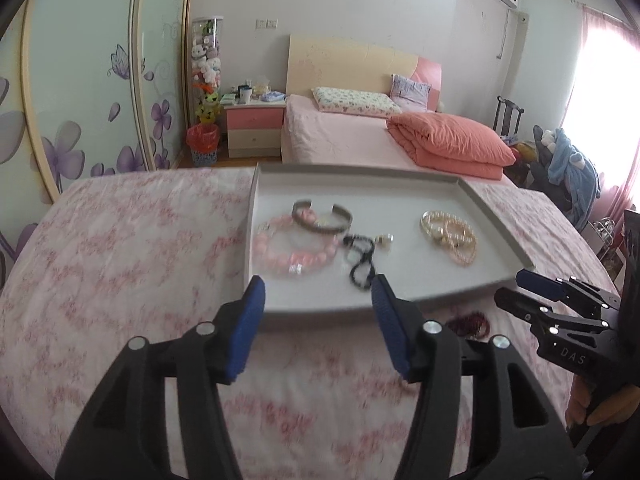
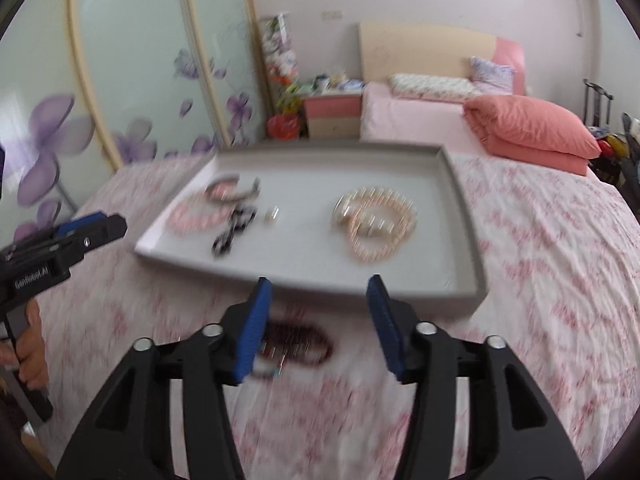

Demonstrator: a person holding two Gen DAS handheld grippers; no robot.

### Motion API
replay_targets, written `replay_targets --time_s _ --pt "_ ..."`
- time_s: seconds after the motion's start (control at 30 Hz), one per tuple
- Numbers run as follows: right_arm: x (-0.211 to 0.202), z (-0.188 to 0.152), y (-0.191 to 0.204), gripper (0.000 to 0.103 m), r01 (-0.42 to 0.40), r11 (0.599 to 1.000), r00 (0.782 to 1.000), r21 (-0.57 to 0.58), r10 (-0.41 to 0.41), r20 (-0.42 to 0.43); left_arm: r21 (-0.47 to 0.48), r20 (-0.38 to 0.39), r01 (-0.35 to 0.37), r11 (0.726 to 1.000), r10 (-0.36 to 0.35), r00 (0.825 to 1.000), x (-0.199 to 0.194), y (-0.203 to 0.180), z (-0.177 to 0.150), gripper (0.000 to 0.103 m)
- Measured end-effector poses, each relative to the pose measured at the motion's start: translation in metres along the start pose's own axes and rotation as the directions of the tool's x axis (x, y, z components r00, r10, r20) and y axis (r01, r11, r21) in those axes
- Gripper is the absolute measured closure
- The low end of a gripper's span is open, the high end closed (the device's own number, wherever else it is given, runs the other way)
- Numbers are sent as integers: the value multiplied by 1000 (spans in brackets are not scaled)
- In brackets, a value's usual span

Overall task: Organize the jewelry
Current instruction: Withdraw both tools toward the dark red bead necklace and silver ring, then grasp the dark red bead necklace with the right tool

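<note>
left wrist view: pink bead bracelet (image 1: 294, 254), metal cuff (image 1: 322, 218), black string (image 1: 360, 258) and pearl strands (image 1: 450, 236) lie in the tray (image 1: 496, 216); a dark red bracelet (image 2: 296, 344) waits outside on the floral cloth (image 2: 560, 280). both grippers (image 1: 318, 328) (image 2: 318, 326) have jaws open, empty.

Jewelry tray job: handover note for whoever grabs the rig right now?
Left gripper: open, nothing between the pads, hanging at the tray's near edge.
Right gripper: open, empty, over the near edge too.
Tray on the floral cloth holds: pink bead bracelet and metal cuff at left, black bead string in the middle with a small pale piece beside it, pearl bracelets at right.
Done: those pieces are in the tray.
Left: dark red bracelet lies on the cloth in front of the tray, nearest the right gripper. Likely next pick.
</note>
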State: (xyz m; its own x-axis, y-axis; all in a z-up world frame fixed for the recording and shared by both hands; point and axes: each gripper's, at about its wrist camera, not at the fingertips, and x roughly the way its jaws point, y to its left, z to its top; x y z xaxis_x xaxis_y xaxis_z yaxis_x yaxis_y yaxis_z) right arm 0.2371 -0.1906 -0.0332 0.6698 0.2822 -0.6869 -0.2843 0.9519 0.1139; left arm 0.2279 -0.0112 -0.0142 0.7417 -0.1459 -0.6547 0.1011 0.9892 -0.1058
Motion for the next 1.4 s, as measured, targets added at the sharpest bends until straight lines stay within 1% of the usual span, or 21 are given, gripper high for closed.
replay_targets --time_s 0.07,0.13,0.17,0.23,0.33,0.57,0.6,0.63,0.67,0.7,0.77,0.8,0.87,0.97,1.07,1.27,1.33,1.4 --pt "3 -6 8 35 -5 999 1000 -32 4 -26 -7 -13 -4 1000 4 1000 -2 4 -9 37" --pt "7 -10 14 30 -2 999 999 -54 -1 -44 -11 -31 -10 1000 10 999 -3 8 -19 33" --pt "9 -11 16 27 1 998 999 -61 -4 -54 -12 -41 -14 1000 14 999 -3 10 -22 31" --pt "16 -14 20 24 2 997 997 -77 -9 -83 -16 -49 -22 1000 21 999 -5 15 -29 28" --pt "27 -15 26 20 14 995 993 -96 -25 -114 -32 -58 -27 999 25 998 -7 21 -34 27" --pt "42 -16 28 19 37 994 988 -107 -53 -143 -52 -60 -40 998 37 998 -11 32 -38 27" --pt "44 -16 27 21 29 995 988 -99 -44 -151 -52 -60 -40 998 36 998 -11 32 -39 27" --pt "43 -15 26 26 29 995 988 -94 -42 -146 -52 -60 -39 998 36 998 -11 32 -39 27" --pt "41 -14 25 38 32 995 989 -93 -45 -138 -51 -60 -38 998 35 998 -11 31 -40 27" --pt "41 -14 24 43 31 995 990 -94 -43 -134 -49 -61 -35 998 32 998 -11 30 -40 27" --pt "37 -15 22 61 36 996 991 -86 -47 -127 -44 -65 -32 999 29 997 -10 28 -40 27" --pt "36 -15 21 67 39 996 991 -83 -49 -125 -41 -68 -27 999 24 997 -9 26 -41 27" --pt "34 -17 18 88 42 997 991 -70 -50 -123 -32 -72 -20 999 18 997 -8 21 -42 27" --pt "28 -21 12 89 60 997 991 -41 -65 -120 -14 -82 -7 1000 6 997 -5 12 -43 27" --pt "23 -25 4 90 86 996 989 0 -86 -120 8 -92 -1 1000 1 996 -2 2 -46 20" --pt "11 -34 -21 90 188 976 978 107 -176 -112 67 -118 29 997 -20 993 5 -24 -54 19" --pt "8 -36 -29 90 199 968 977 150 -184 -110 89 -129 34 995 -22 991 8 -33 -56 19" --pt "8 -37 -32 90 193 968 978 159 -177 -109 118 -135 30 993 -14 991 12 -44 -58 20"
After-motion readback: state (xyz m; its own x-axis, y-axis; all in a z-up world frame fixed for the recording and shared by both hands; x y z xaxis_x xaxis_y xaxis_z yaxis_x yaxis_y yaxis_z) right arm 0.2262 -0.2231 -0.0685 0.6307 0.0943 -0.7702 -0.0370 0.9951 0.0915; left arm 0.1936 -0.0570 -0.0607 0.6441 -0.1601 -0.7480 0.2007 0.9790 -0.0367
